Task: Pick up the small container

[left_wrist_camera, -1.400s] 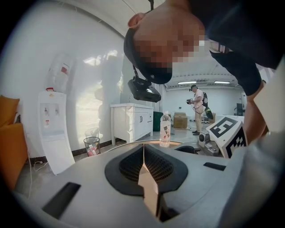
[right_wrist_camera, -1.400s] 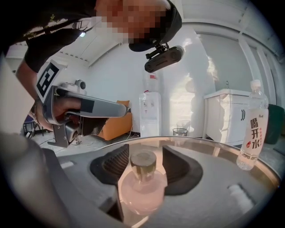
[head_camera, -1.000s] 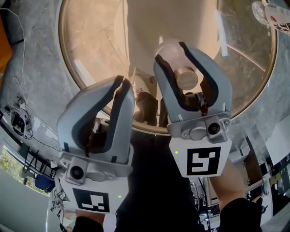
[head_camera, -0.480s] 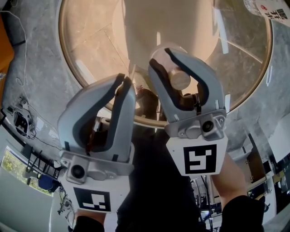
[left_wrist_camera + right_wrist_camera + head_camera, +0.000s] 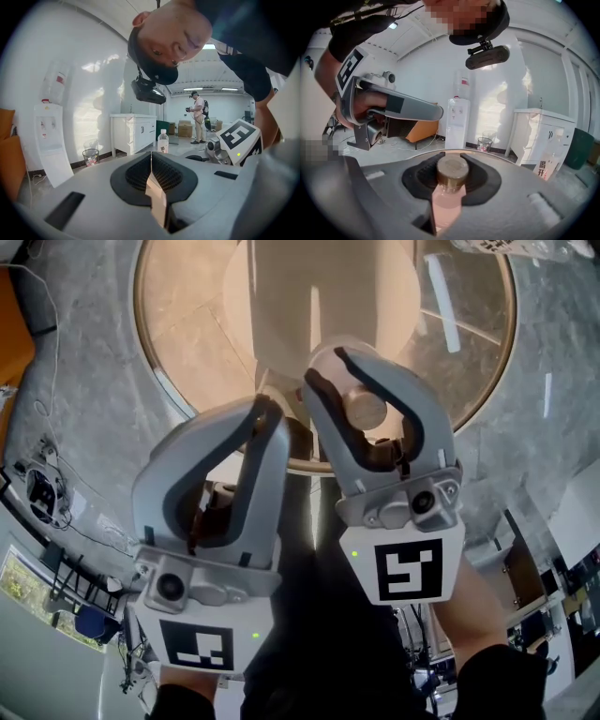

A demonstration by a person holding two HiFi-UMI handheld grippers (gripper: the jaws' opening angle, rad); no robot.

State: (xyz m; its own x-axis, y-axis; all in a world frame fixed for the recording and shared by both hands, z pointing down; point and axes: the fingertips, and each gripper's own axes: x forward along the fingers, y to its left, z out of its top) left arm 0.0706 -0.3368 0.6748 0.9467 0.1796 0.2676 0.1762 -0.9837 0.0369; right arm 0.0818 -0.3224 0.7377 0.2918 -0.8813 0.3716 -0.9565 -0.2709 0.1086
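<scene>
The small container [image 5: 364,410] is a little bottle with a tan cap and a pale pink body. It sits between the black pads of my right gripper [image 5: 328,367], which has just been closing and is now shut on it, above the round glass tabletop [image 5: 155,371]. In the right gripper view the container's cap [image 5: 452,169] stands up between the pads. My left gripper [image 5: 267,404] hangs beside it on the left, its jaws shut together with nothing held. The left gripper view shows its pads [image 5: 140,174] meeting along a thin seam.
A labelled bottle [image 5: 511,245] lies at the tabletop's far right edge. Round the room I see a white cabinet [image 5: 133,131], a water bottle [image 5: 162,140], a water dispenser [image 5: 457,119], a waste bin [image 5: 90,156] and a person standing far back [image 5: 199,117]. Cables lie on the floor [image 5: 42,488].
Both grippers have lifted away from the tabletop, which now looks smaller beneath them. The right jaws have narrowed onto the container and carry it up. The left jaws stayed shut.
</scene>
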